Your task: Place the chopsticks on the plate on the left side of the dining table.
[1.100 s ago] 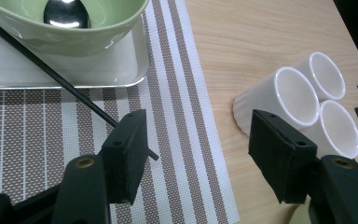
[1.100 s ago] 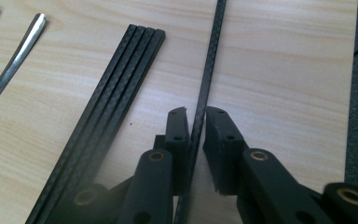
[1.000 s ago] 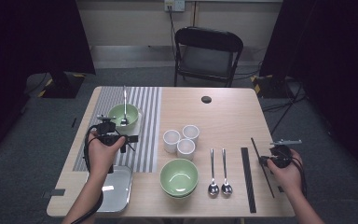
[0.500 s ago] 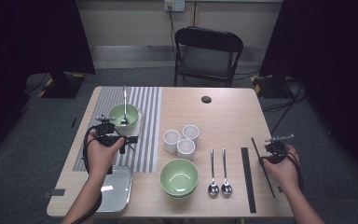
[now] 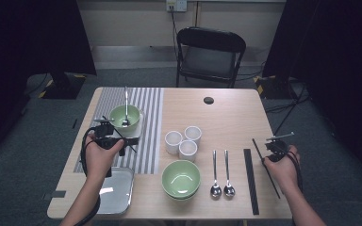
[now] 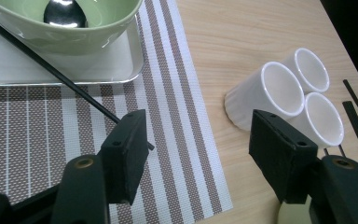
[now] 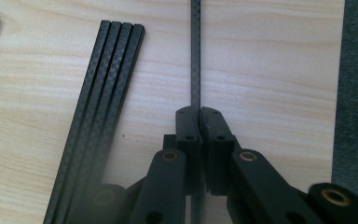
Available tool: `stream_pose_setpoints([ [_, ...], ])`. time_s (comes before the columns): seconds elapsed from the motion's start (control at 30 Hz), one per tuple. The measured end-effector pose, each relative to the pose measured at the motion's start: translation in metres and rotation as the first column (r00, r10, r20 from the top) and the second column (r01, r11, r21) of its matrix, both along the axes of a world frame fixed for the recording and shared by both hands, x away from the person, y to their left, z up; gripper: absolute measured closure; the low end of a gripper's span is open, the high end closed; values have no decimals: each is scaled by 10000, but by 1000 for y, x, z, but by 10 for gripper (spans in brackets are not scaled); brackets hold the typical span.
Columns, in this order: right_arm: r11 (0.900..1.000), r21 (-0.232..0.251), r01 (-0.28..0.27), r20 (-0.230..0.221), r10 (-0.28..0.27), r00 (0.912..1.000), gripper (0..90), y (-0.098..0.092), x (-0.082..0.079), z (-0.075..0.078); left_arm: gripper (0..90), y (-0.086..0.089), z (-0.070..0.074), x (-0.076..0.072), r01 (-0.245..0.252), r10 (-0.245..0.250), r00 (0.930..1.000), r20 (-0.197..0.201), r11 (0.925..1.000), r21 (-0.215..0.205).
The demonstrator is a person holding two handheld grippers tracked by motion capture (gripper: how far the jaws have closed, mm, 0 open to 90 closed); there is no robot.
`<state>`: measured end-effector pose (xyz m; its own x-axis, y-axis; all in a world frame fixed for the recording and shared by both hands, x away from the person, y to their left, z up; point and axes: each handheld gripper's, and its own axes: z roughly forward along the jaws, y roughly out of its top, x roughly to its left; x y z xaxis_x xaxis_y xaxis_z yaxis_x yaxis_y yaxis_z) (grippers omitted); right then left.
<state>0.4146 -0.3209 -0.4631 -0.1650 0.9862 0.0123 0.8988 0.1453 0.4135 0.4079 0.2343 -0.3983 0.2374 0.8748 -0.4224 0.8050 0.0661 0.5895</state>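
My right gripper (image 7: 198, 109) is shut on a single black chopstick (image 7: 195, 56); its jaws have just been closing on it. In the high view that gripper (image 5: 275, 146) sits at the table's right edge, and the chopstick (image 5: 269, 176) slants back toward the person. My left gripper (image 6: 198, 116) stands open over the striped placemat (image 6: 177, 154), nothing pressed between its pads. Another black chopstick (image 6: 65, 79) leans from the white tray (image 6: 121, 60) down to the mat, ending by the left jaw. The tray holds a green bowl (image 6: 74, 37) with a spoon (image 6: 65, 11) in it.
Three white cups (image 5: 184, 140) cluster mid-table. A second green bowl (image 5: 181, 179), two spoons (image 5: 221, 174) and a bundle of black chopsticks (image 5: 250, 181) lie along the front. A metal tray (image 5: 115, 188) sits front left. A black chair (image 5: 210, 56) stands beyond the table.
The right hand has edged slightly away from the table's front edge with the chopstick. The left hand and everything on the table look the same.
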Motion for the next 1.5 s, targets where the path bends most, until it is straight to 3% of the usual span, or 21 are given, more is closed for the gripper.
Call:
stream_pose_setpoints([
  [0.1,9999,150,16,12,-16,10000,870,-1,0,0,376,1,1,-1,-24,24,10000,36,10000,-1],
  [0.23,9908,1307,365,-49,-361,9993,871,-14,1,-2,374,2,-1,1,21,-21,10000,-79,10000,14],
  [0.47,9811,1922,229,161,-265,9995,870,-22,-1,1,372,-2,-3,4,140,-141,9998,-125,9999,-62],
  [0.83,9423,3347,-76,1228,-356,9918,870,-27,0,39,360,-20,7,3,723,-724,9974,-49,9973,-126],
  [1.03,9324,3583,-478,1809,-191,9833,870,-18,2,57,360,-30,10,2,991,-991,9951,-12,9950,-130],
  [1.23,9130,3944,-1047,2474,42,9689,870,2,9,80,357,-45,15,0,1422,-1420,9898,79,9893,-338],
  [1.33,8995,4182,-1266,2724,88,9621,870,11,11,87,354,-57,20,-2,1880,-1873,9821,186,9808,-523],
  [1.5,8901,4292,-1536,2909,248,9564,870,28,16,96,352,-72,23,-4,2208,-2197,9752,268,9740,-509],
])
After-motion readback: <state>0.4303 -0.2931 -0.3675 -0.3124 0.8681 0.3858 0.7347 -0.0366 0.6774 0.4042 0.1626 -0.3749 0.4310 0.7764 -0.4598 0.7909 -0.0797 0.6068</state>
